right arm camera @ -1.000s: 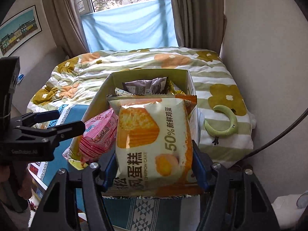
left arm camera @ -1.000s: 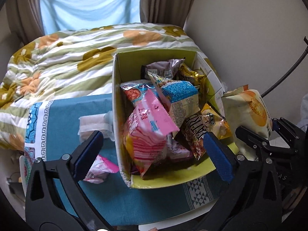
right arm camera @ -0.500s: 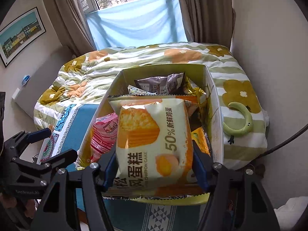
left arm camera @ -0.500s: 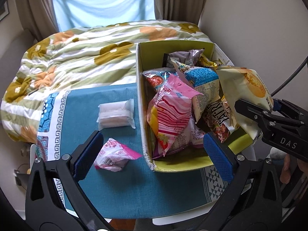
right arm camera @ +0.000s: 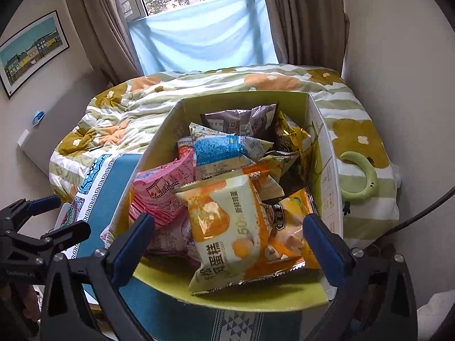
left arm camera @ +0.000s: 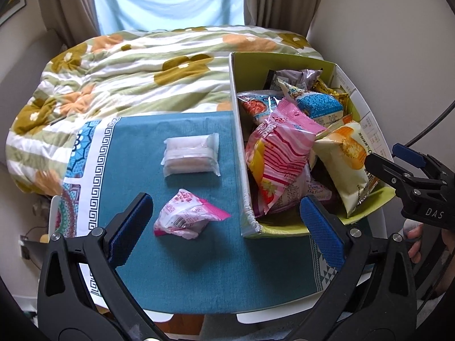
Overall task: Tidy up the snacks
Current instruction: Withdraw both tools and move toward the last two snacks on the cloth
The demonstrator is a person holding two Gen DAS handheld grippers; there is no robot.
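A: Where do the snacks sit?

B: Most are heaped in the open yellow-green cardboard box at the right edge of the teal patterned tablecloth. On top near the front lies a cream-and-orange chiffon cake packet, tilted against a big pink striped snack bag. Behind them are a blue-and-white packet, a grey-purple foil packet and a gold foil packet toward the back wall of the box.

A: Anything outside the box?

B: Two things on the cloth, left of the box. A clear wrapped pack of white wafers lies toward the far edge, and a small crumpled pink-and-white packet lies nearer the front edge, apart from the box wall.

A: And the grippers?

B: The right gripper hangs over the front of the box with its blue-padded jaws spread wide on either side of the cake packet, touching nothing. The left gripper is over the cloth, jaws likewise wide apart and empty, the small pink packet lying between its blue pads as seen from its own camera.

A: What lies beyond the cloth?

B: A floral green-and-orange quilt on the bed, with a green curved plush toy on it right of the box.
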